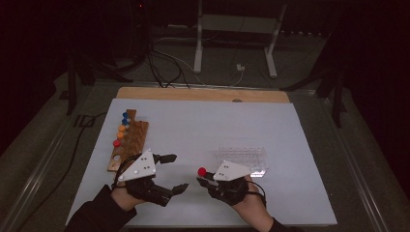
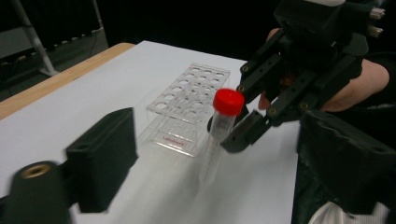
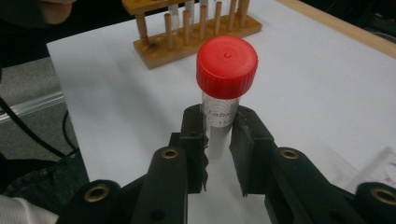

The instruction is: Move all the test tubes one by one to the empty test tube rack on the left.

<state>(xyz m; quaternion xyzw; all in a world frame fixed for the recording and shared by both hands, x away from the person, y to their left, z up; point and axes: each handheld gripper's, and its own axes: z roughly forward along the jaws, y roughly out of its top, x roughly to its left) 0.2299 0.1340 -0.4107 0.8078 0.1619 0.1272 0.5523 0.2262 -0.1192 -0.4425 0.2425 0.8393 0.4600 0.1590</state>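
Pinching a clear tube [image 3: 219, 130] just under its red cap [image 3: 227, 59], the right gripper [image 3: 218, 140] is holding it upright above the white table [image 1: 203, 125], its jaws pressing on the tube's two sides. In the high view that gripper [image 1: 207, 180] is sitting near the front edge, with the cap [image 1: 202, 171] at its tip pointing toward the left gripper [image 1: 175, 171].

Left gripper's jaws are standing spread apart with nothing between them. In the left gripper view the tube [image 2: 217, 135] is lying straight ahead between the two jaws but farther off, its long axis running top to bottom, cap up.

A clear plastic rack [image 1: 244, 159] is standing just behind the right hand, nearer to it than to the left. A wooden rack [image 1: 129, 142] with coloured caps is standing at the table's left side, nearer the left hand.

Judging by this, the coming move looks like either a handover to the left or a drop into the clear rack.
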